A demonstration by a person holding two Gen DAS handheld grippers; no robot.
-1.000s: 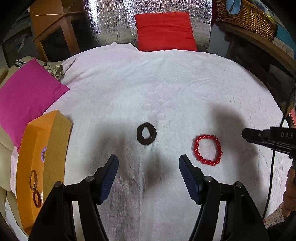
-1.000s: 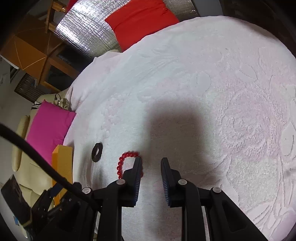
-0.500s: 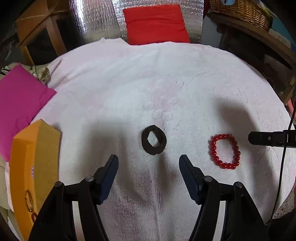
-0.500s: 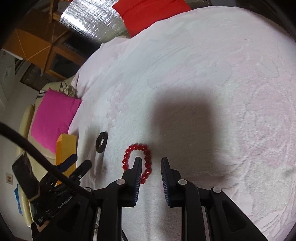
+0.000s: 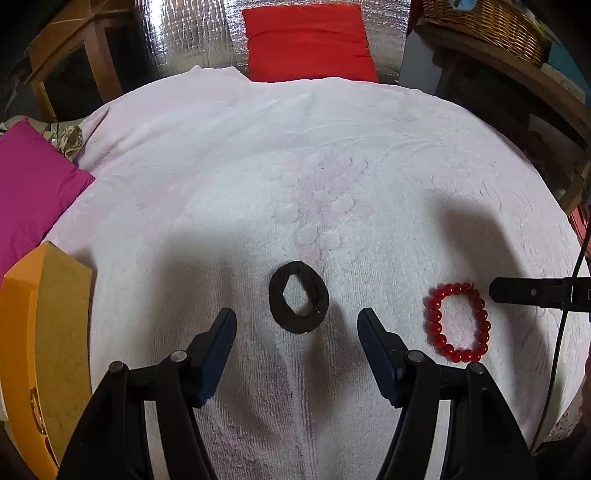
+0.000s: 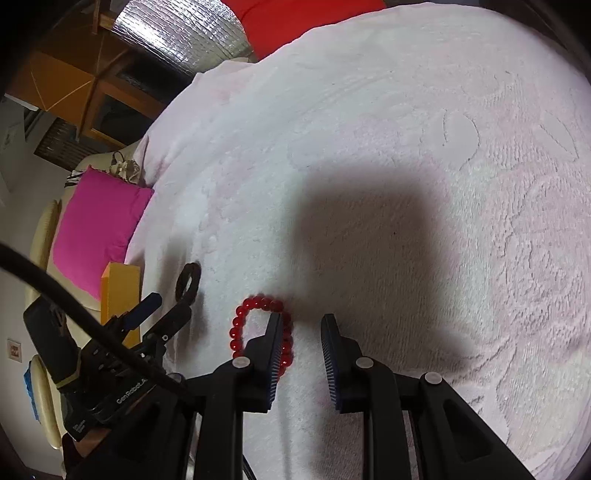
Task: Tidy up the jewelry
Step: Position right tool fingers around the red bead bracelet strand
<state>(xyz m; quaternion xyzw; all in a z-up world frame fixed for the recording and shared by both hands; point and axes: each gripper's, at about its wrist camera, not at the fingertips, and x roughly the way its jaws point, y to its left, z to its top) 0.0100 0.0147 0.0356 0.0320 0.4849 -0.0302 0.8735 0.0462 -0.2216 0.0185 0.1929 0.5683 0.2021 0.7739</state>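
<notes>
A black fabric ring point(image 5: 295, 325) lies flat on the white towel point(image 5: 295, 166), just ahead of my left gripper point(image 5: 295, 317), whose jaws stand wide open either side of it, not touching. To its right lies a red bead bracelet point(image 5: 434, 326). In the right wrist view my right gripper point(image 6: 302, 321) hangs low over the towel with a narrow gap and nothing between the pads. The bracelet point(image 6: 235, 332) lies under and left of its left finger, partly hidden. The black ring point(image 6: 192, 266) lies further left.
An orange box point(image 5: 44, 332) with bangles inside sits at the towel's left edge. A pink cushion point(image 5: 33, 192) lies far left, a red cushion point(image 5: 306, 40) at the back, a wicker basket point(image 5: 480, 22) on a shelf at back right. A cable point(image 6: 55, 288) crosses the right wrist view.
Both grippers have come lower and closer to the towel. The black ring now sits nearer the left fingertips; the bracelet is now beside the right gripper's left finger. Jaw widths are unchanged.
</notes>
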